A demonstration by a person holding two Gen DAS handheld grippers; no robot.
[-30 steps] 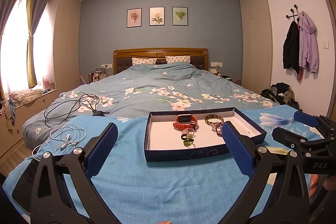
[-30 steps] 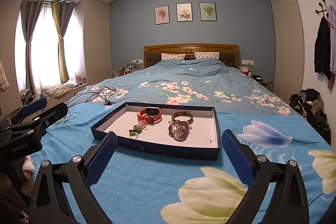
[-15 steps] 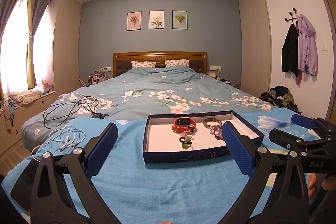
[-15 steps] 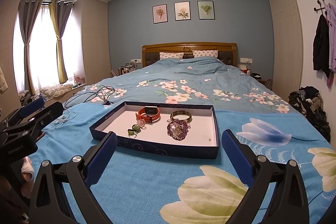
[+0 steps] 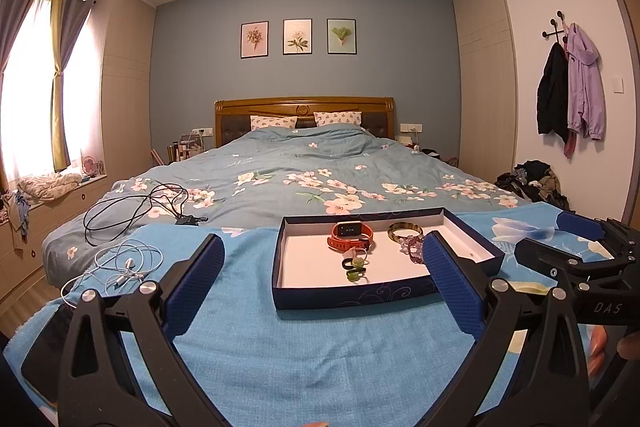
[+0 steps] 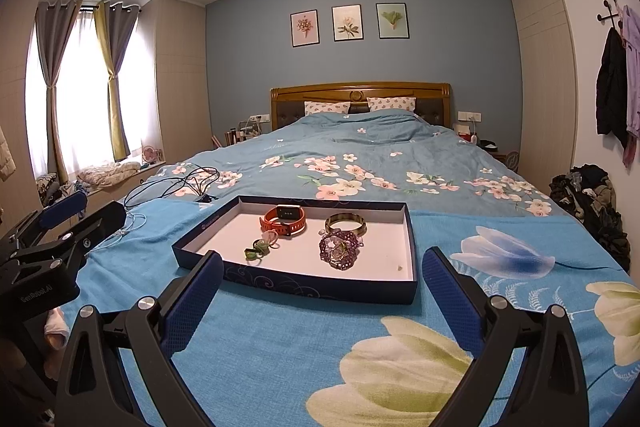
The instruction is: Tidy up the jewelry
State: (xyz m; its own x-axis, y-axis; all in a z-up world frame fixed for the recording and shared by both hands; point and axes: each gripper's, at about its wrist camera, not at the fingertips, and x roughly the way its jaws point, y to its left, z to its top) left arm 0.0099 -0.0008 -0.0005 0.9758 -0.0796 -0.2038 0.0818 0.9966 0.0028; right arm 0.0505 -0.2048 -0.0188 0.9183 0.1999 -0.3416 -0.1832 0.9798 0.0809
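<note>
Since 1 second ago both views have tilted slightly upward; the jewelry (image 6: 298,233) has not shifted in its tray (image 6: 320,289) on the bed. Left gripper (image 5: 322,283) and right gripper (image 6: 320,291) hover, jaws open, empty

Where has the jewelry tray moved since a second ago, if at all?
No. The tray keeps the same gap to the blue tulip print on the blanket.

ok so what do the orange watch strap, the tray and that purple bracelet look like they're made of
Orange watch: strap looks like matte silicone or rubber, with evenly spaced holes along it.
Tray: likely cardboard, a thin-walled navy box lid with printed swirls and a plain white inside.
Purple bracelet: seemingly glass or stone beads, faceted and glinting; which one is unclear.
</note>
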